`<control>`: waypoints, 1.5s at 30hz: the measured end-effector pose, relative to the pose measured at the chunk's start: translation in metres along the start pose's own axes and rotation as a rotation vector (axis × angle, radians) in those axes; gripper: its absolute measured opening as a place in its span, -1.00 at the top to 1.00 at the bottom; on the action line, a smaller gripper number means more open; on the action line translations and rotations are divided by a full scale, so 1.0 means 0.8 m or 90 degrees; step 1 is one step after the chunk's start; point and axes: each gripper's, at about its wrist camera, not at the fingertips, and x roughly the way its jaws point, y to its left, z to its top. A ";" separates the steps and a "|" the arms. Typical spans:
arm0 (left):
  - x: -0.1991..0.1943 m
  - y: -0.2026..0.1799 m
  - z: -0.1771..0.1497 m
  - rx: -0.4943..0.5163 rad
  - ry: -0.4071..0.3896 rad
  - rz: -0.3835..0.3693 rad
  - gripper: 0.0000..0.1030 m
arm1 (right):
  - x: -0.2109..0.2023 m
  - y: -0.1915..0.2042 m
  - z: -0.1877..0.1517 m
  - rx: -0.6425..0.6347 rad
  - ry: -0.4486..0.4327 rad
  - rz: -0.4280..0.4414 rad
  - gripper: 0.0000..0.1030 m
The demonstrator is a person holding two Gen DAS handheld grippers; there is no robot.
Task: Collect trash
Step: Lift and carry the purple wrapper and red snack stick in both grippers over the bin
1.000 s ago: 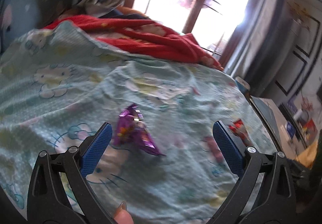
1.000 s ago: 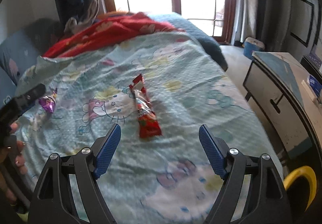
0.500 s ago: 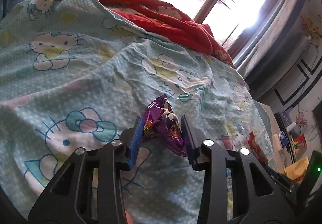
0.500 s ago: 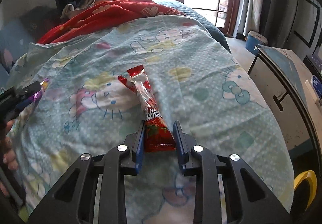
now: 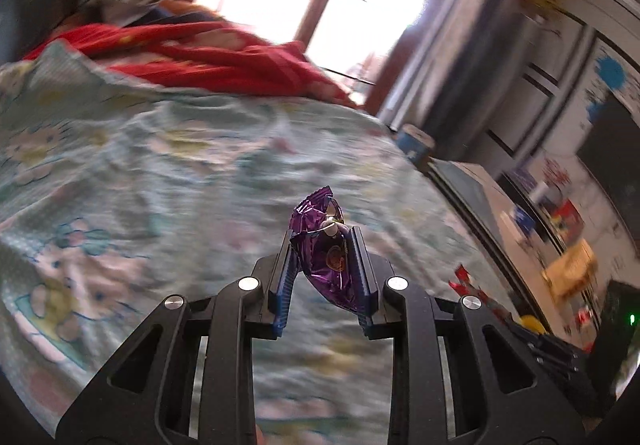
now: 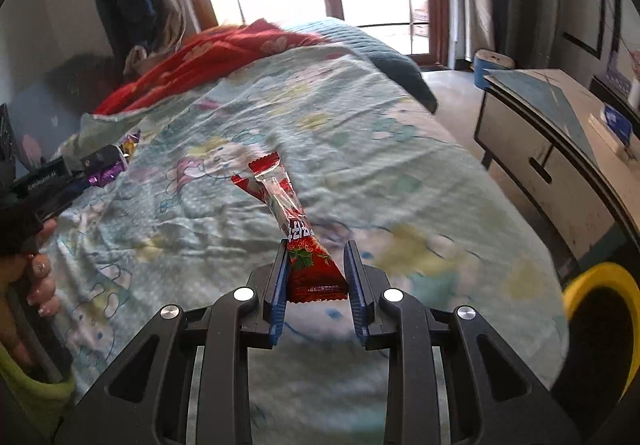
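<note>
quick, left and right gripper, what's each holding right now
Left gripper: just closed, shut on the purple wrapper.
Right gripper: shut on the red wrapper.

The patterned bedspread (image 6: 360,149) lies open and flat across its middle, free for passing. A heaped red blanket (image 6: 208,57) blocks the far end, and a cabinet (image 6: 552,149) stands close along the right side, leaving a narrow floor gap.

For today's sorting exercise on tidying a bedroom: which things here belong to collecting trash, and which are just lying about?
Belong to the job:
- purple wrapper, gripped by the left gripper
- red wrapper, gripped by the right gripper
- yellow-rimmed bin, probably the trash's destination

Just lying about:
- red blanket
- cartoon-print bedsheet
- white cabinet
</note>
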 end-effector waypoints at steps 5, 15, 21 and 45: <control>-0.010 -0.059 -0.014 0.058 0.005 -0.053 0.62 | -0.036 -0.031 -0.010 0.029 -0.028 -0.012 0.50; -0.021 -0.133 -0.048 0.139 0.026 -0.116 0.63 | -0.104 -0.098 -0.037 0.095 -0.077 -0.050 0.50; -0.026 -0.169 -0.068 0.178 0.041 -0.151 0.63 | -0.135 -0.137 -0.057 0.133 -0.097 -0.084 0.50; -0.010 -0.320 -0.150 0.326 0.120 -0.288 0.62 | -0.218 -0.261 -0.141 0.269 -0.135 -0.227 0.50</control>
